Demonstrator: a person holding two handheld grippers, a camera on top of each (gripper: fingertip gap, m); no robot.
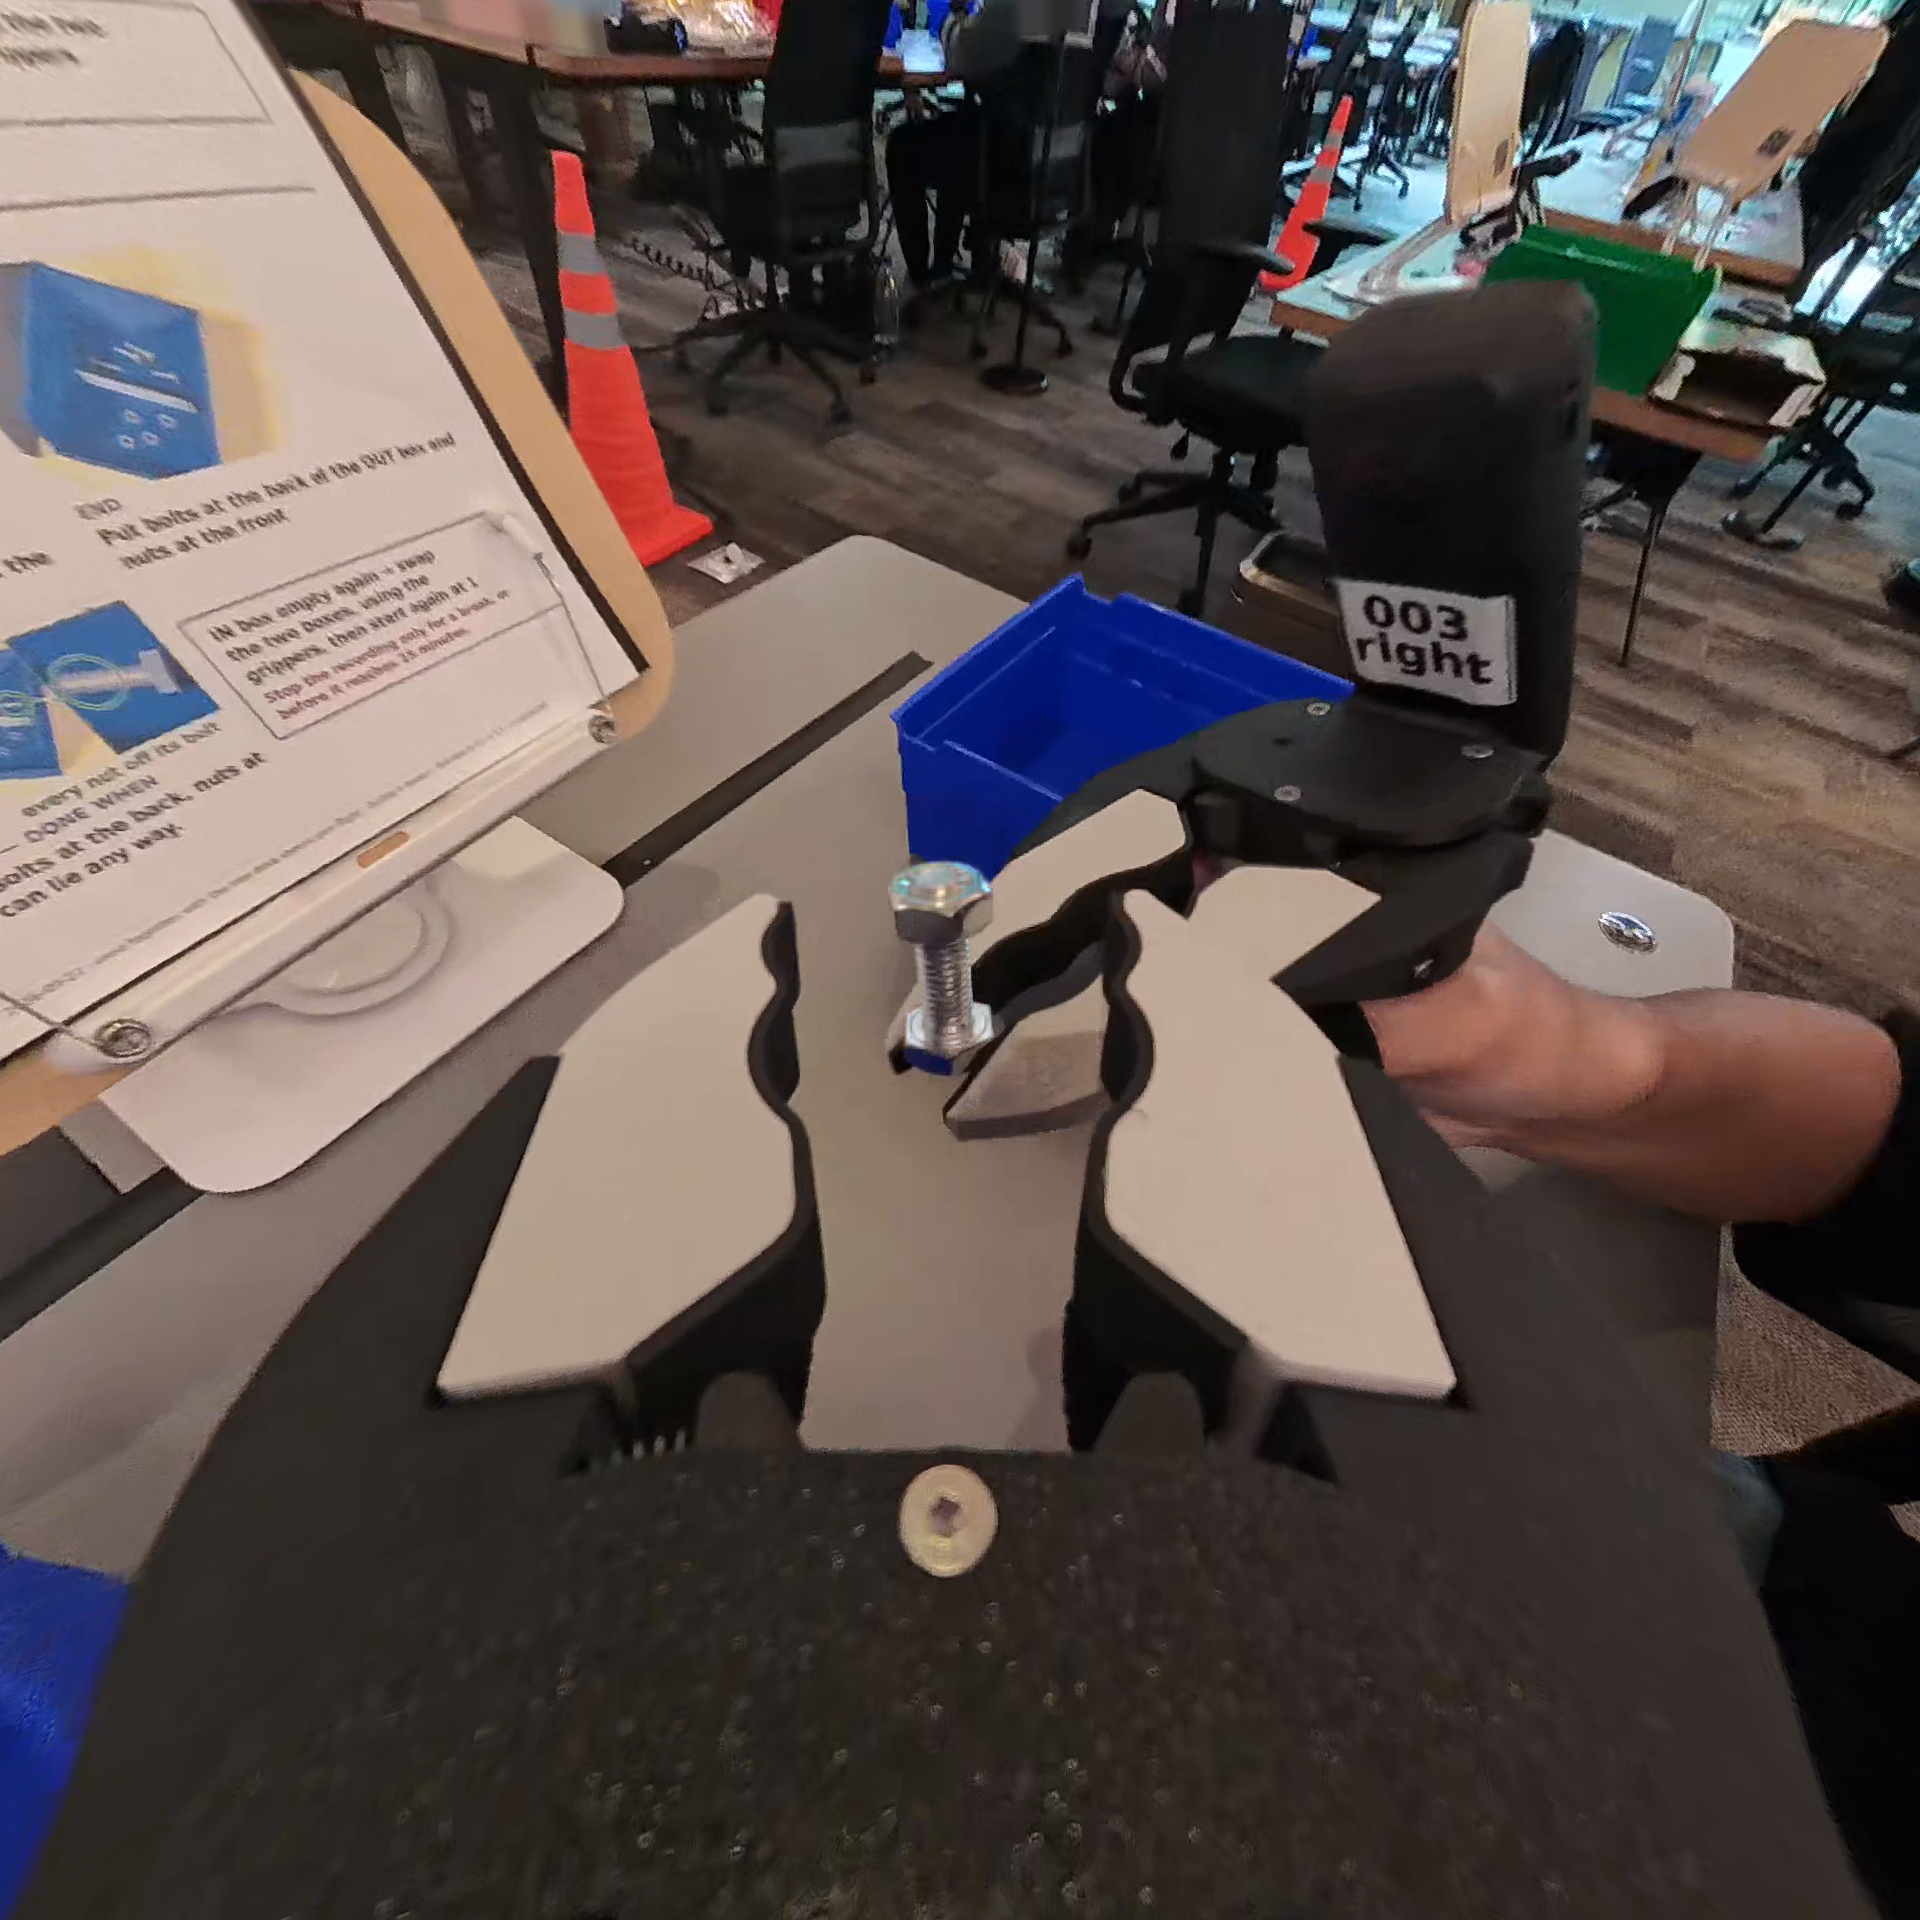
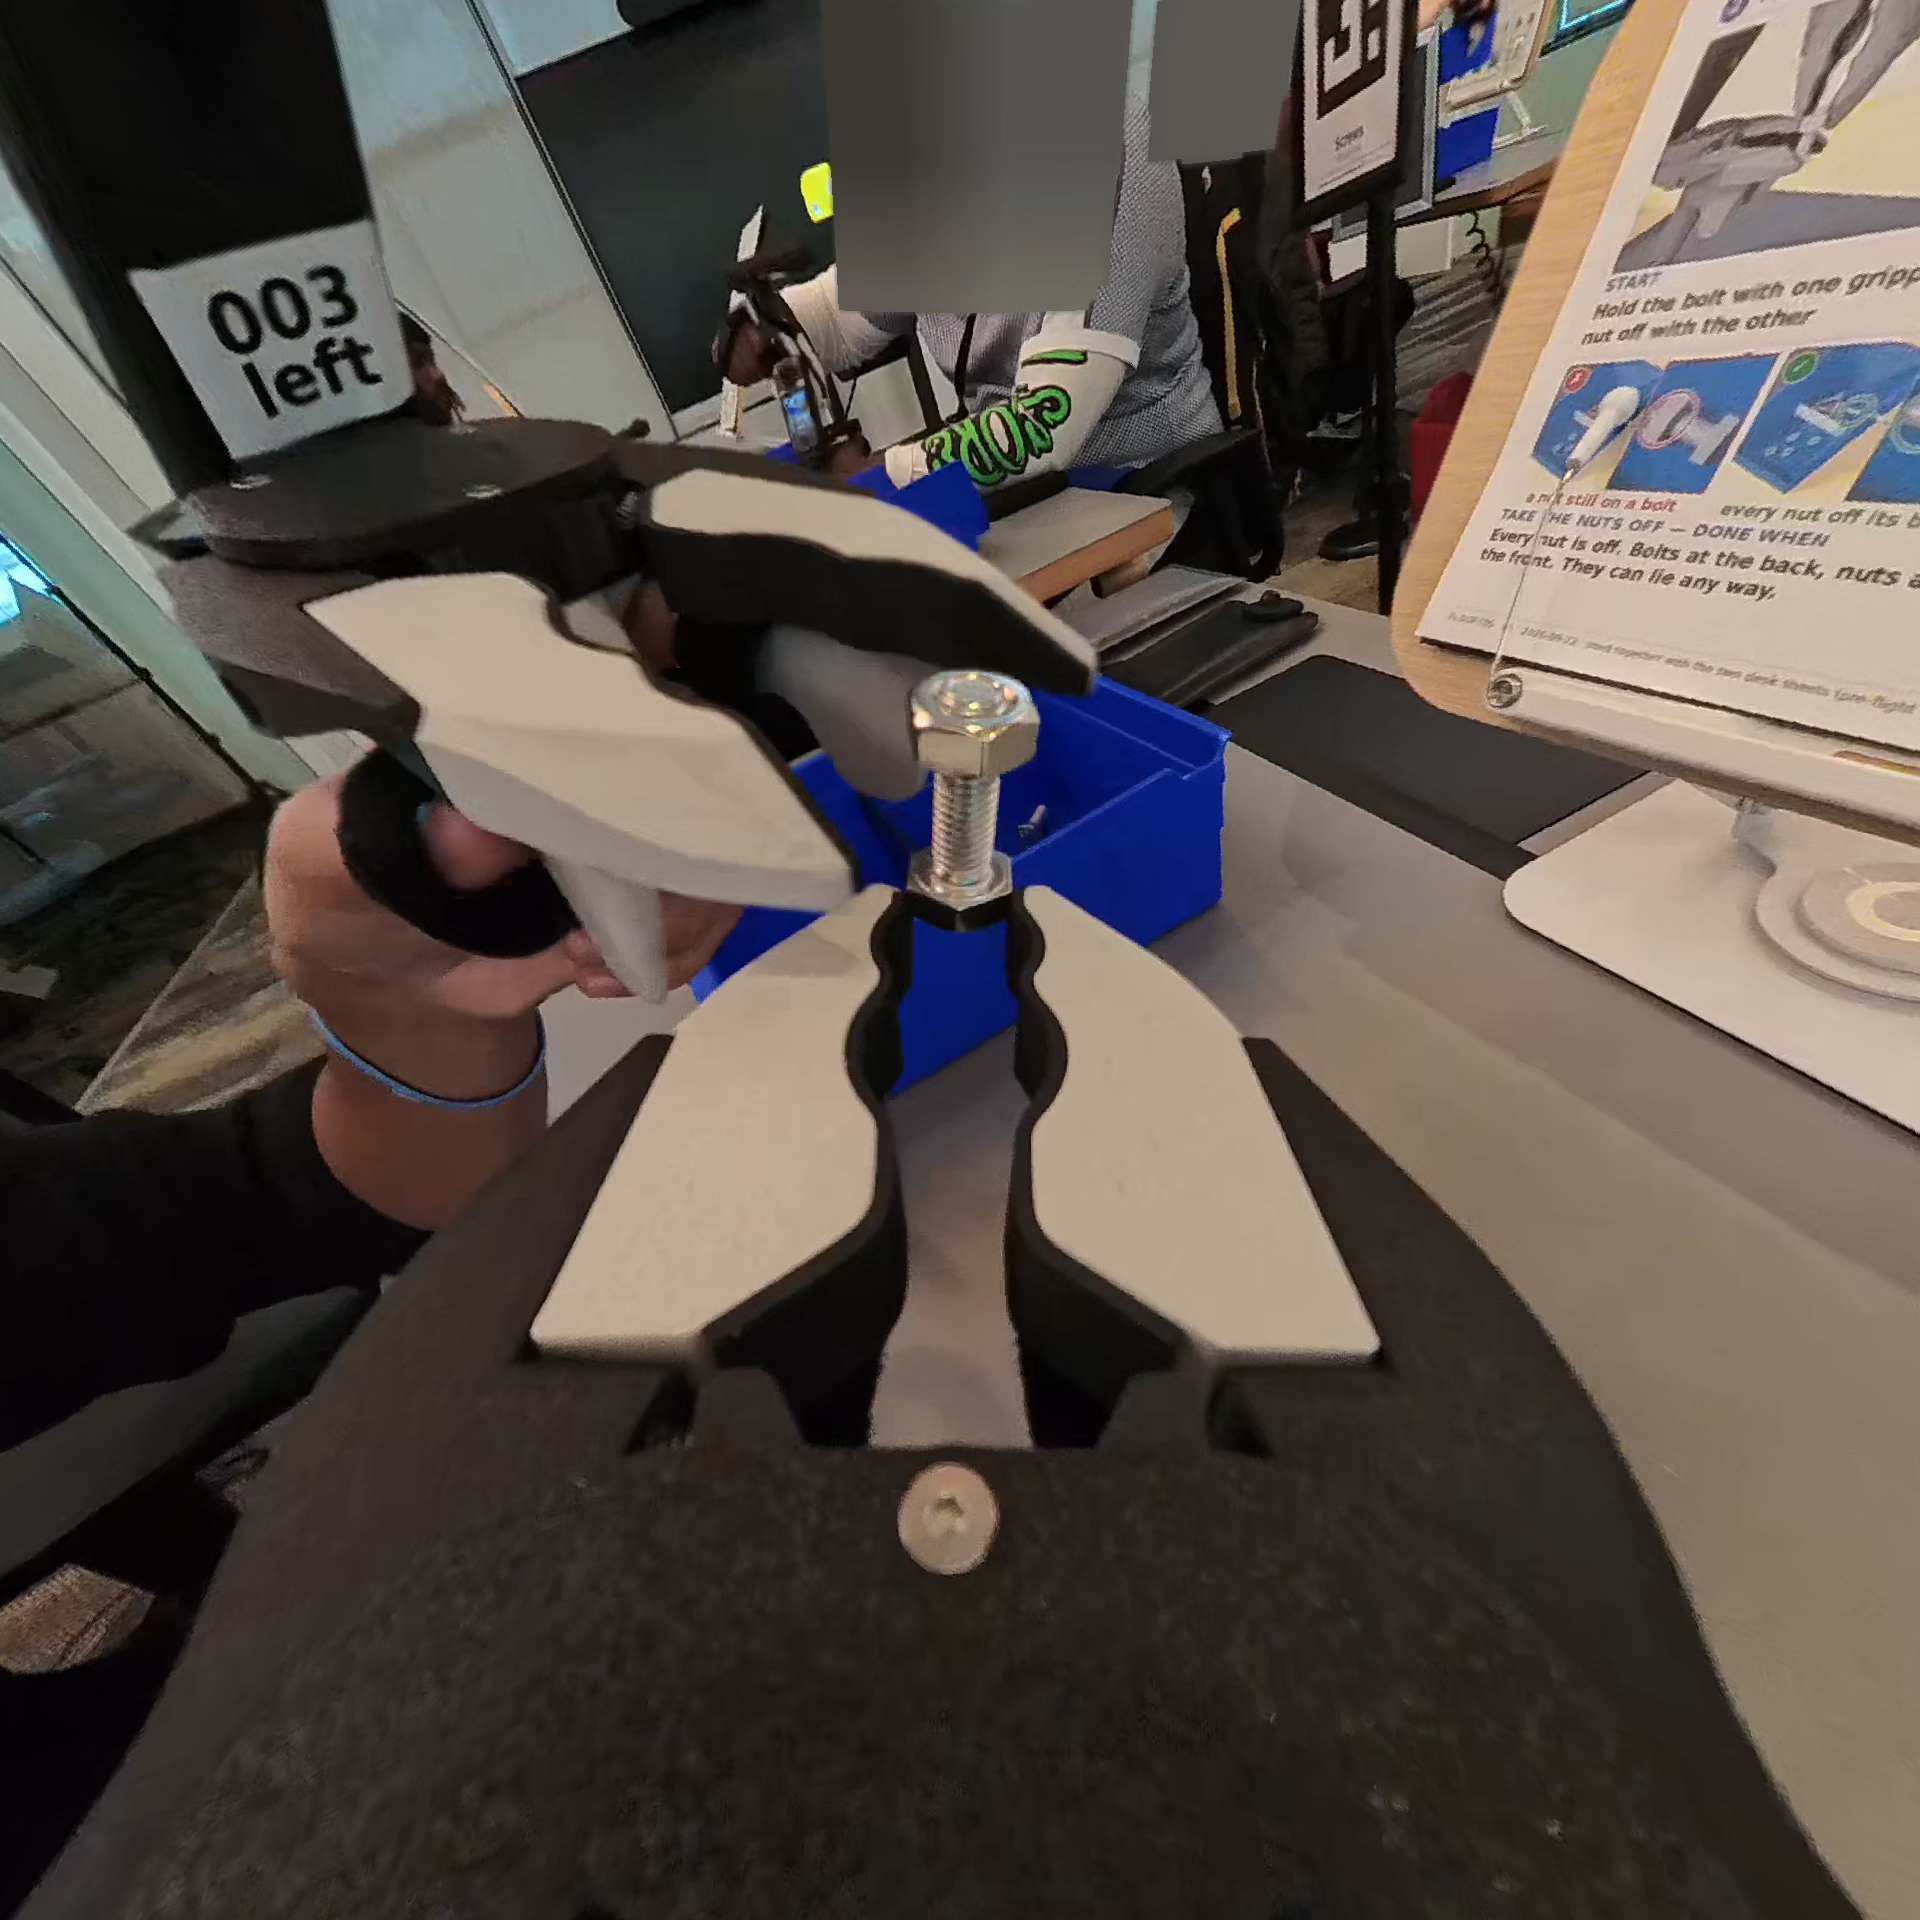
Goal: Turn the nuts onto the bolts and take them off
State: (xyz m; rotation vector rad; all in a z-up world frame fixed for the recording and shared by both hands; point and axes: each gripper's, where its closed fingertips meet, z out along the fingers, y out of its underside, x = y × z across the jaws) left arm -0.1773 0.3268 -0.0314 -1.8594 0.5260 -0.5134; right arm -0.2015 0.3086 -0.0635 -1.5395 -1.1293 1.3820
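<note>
— Where's the bolt (image 2: 971,774) sitting?

— Middle of my right wrist view, standing upright, head on top. My right tongs (image 2: 958,914) are closed on the nut (image 2: 958,881) at the lower end of the thread, pinching it at their very tips. My left tongs (image 1: 940,935) are spread wide and hold nothing; in the left wrist view the bolt stands in the gap near their tips, touching neither finger as far as I can tell.

— How does it look?

— Bright, shiny metal, hex head, short coarse thread, hex nut near the bottom. Behind it, a blue bin (image 2: 1132,831) on the grey tabletop (image 2: 1455,1091).

— How will it handle?

— Stiff and, I judge, fairly heavy for its size; smooth enough to slip. I'd take the head on its flats with the left tongs, since flats give a purchase the round thread would not. The tip grip on the nut looks shallow, so a twist could let it skate out.

— And the step?

— Probably taking the nut off; it's nearly at the end.
</note>
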